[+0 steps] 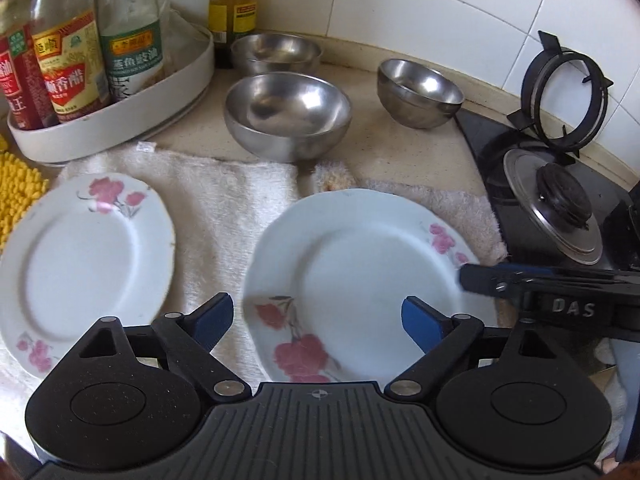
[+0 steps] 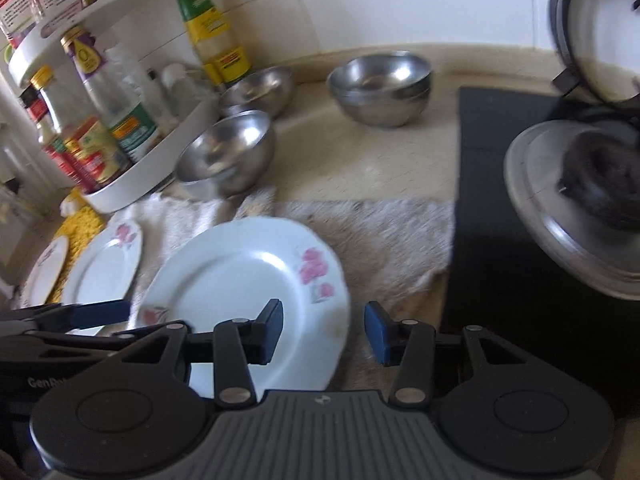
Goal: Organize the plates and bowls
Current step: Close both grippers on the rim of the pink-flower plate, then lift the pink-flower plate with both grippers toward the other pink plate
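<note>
The round white china plate (image 1: 356,280) carries pink flower sprays with grey-green stems, as does the second white floral plate (image 1: 80,260). The three bare steel bowls (image 1: 286,114) shine silver-grey. Beneath lies an off-white terry towel (image 1: 224,200), beside a bright yellow nubbly mat (image 1: 18,188). Both black grippers have blue pads (image 1: 424,322).

A home kitchen: white tiled wall (image 1: 400,8) at twelve o'clock, a black gas hob (image 1: 560,200) at three, a white turntable of sauce bottles (image 1: 120,104) at ten, a worn beige countertop (image 1: 384,148).
</note>
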The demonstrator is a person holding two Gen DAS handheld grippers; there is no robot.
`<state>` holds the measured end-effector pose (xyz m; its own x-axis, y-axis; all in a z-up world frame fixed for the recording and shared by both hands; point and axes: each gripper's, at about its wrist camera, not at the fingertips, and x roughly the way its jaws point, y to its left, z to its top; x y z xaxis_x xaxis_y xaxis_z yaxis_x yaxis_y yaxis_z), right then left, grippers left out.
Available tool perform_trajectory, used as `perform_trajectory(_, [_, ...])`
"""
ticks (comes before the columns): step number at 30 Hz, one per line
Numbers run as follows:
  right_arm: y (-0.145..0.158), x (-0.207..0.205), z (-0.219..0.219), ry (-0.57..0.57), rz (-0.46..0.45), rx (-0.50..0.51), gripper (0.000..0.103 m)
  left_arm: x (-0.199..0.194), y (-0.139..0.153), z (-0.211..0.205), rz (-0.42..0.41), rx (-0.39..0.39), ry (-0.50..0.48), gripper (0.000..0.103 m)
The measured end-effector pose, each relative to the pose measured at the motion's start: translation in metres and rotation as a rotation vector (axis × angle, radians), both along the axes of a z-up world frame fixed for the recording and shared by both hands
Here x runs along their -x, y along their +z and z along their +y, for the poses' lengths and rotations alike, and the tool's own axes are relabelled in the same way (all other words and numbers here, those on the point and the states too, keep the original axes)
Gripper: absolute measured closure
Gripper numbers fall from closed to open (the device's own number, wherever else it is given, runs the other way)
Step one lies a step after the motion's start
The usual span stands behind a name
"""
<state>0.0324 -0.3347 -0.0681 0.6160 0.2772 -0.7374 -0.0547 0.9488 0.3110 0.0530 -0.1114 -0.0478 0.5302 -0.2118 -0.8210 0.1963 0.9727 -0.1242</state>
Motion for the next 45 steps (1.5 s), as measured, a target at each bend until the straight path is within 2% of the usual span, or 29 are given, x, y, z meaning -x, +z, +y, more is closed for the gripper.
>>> perform_trajectory(3, [0.013,0.005,0.005,-0.006,-0.043,0.002,0.055,0.000,0.007,0.021,0.003,0.023,0.025,0.008])
perform_trajectory(7, [0.022,0.001,0.037,0.079,-0.114,-0.012,0.053,0.003,0.018,0.063,-0.020,0.017,0.108,0.005])
perform_trajectory(10, [0.023,-0.014,0.071,0.152,-0.101,-0.045,0.051,0.004,0.020,0.098,-0.024,0.008,0.189,0.003])
perform_trajectory(13, [0.026,-0.029,0.114,0.230,-0.134,-0.032,0.051,0.002,0.020,0.132,-0.023,0.011,0.279,0.002])
perform_trajectory(17, [0.019,-0.055,0.164,0.317,-0.117,-0.023,0.050,-0.005,0.014,0.160,-0.003,-0.010,0.339,0.002])
perform_trajectory(22, [-0.004,-0.077,0.196,0.343,-0.032,-0.019,0.050,-0.010,0.001,0.182,0.040,-0.010,0.361,0.003])
perform_trajectory(26, [-0.011,-0.086,0.209,0.346,-0.013,-0.018,0.050,-0.018,-0.005,0.188,0.056,-0.010,0.347,0.003])
perform_trajectory(30, [-0.023,-0.091,0.219,0.339,0.045,-0.036,0.048,-0.027,-0.013,0.189,0.079,-0.006,0.321,0.003])
perform_trajectory(35, [-0.023,-0.089,0.225,0.323,0.038,-0.019,0.044,-0.034,-0.019,0.188,0.085,-0.014,0.279,0.003])
perform_trajectory(37, [-0.024,-0.089,0.225,0.317,0.038,-0.036,0.040,-0.037,-0.020,0.187,0.086,-0.022,0.266,0.000])
perform_trajectory(38, [-0.023,-0.089,0.225,0.329,0.038,-0.046,0.032,-0.038,-0.021,0.185,0.085,-0.033,0.257,0.000])
perform_trajectory(39, [-0.024,-0.089,0.226,0.353,0.039,-0.056,0.019,-0.039,-0.022,0.183,0.082,-0.052,0.247,0.000])
perform_trajectory(41, [-0.025,-0.090,0.229,0.383,0.047,-0.088,0.006,-0.037,-0.023,0.180,0.070,-0.066,0.237,0.000])
perform_trajectory(42, [-0.026,-0.089,0.230,0.382,0.045,-0.099,0.003,-0.036,-0.023,0.182,0.067,-0.060,0.238,0.000])
perform_trajectory(45, [-0.027,-0.089,0.232,0.380,0.043,-0.103,0.002,-0.037,-0.023,0.182,0.063,-0.061,0.236,0.000])
